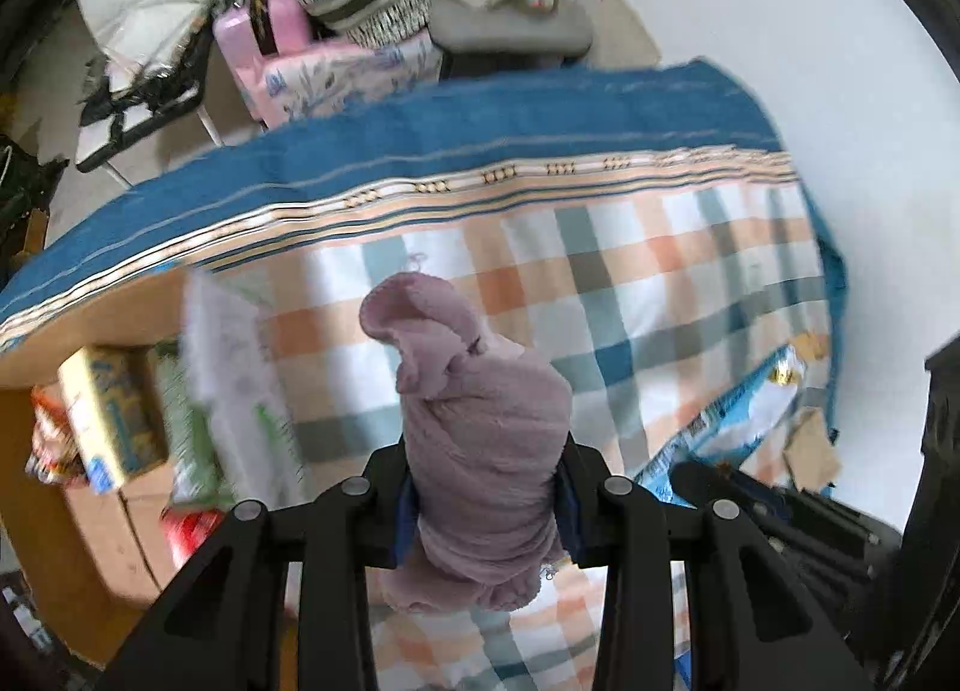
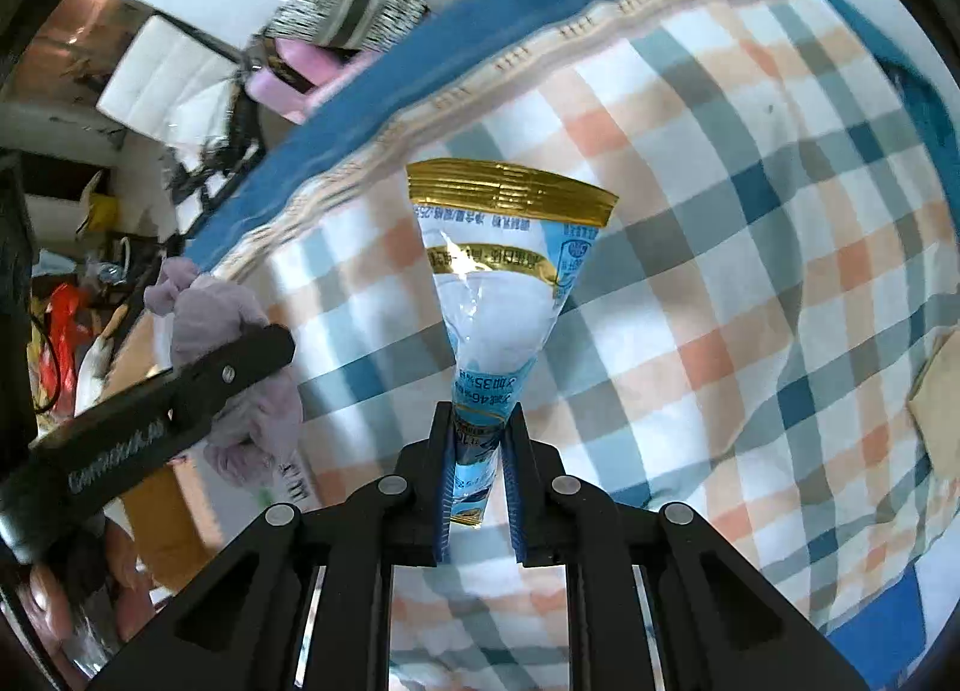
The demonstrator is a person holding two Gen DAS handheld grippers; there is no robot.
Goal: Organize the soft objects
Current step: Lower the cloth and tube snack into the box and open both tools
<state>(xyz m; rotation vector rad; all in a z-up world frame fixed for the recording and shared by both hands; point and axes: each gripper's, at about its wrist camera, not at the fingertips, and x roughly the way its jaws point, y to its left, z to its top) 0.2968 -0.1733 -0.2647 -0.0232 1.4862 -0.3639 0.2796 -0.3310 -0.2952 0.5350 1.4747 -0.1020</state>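
Carrying both items over bed: left gripper clamps cloth, right gripper pinches pouch. Next: drop at box off left edge, probably.

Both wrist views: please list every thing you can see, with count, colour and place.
purple cloth: 1, mauve, bunched in the left claw, above the blanket
snack bag: 1, blue-white with gold top band, held by its lower end in the right claw
checked blanket: 1, orange, teal and white checks with blue border, spread below both claws
cardboard box: 1, yellow and blue, left of the blanket
pink case: 1, pink, far behind the blanket
left claw: 1, black, shut on the cloth
right claw: 1, black, shut on the bag
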